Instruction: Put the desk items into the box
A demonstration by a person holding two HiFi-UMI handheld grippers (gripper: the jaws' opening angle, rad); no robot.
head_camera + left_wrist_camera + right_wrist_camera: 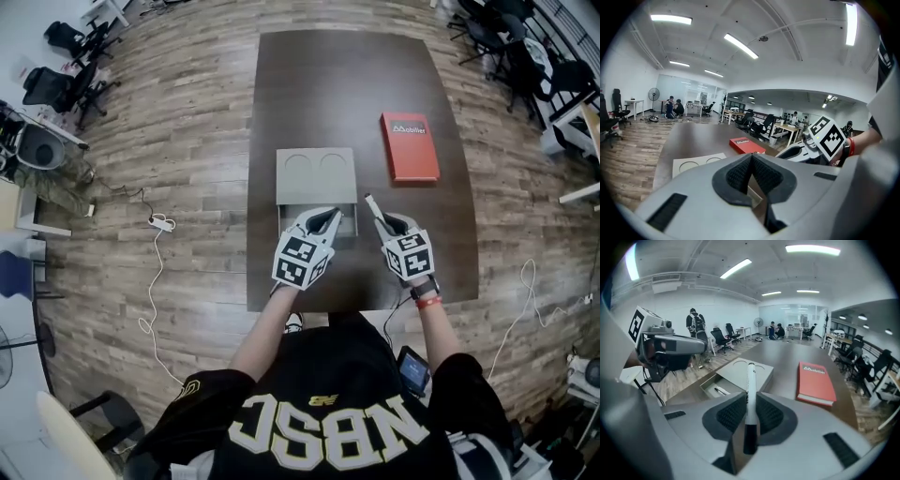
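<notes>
A white marker [751, 376] with a black near end is clamped between the jaws of the right gripper [750, 401], its far end pointing out over the dark table. To its left sits a flat grey box [317, 169] with two round hollows in its top. The box's drawer is pulled out toward the person, and a pen [720, 391] lies inside. A red book [410, 146] lies flat farther back on the right, apart from the box.

left gripper [328, 217] overhangs open drawer [350, 223]; bare table [368, 155] between box [317, 173] and red book [410, 146].
</notes>
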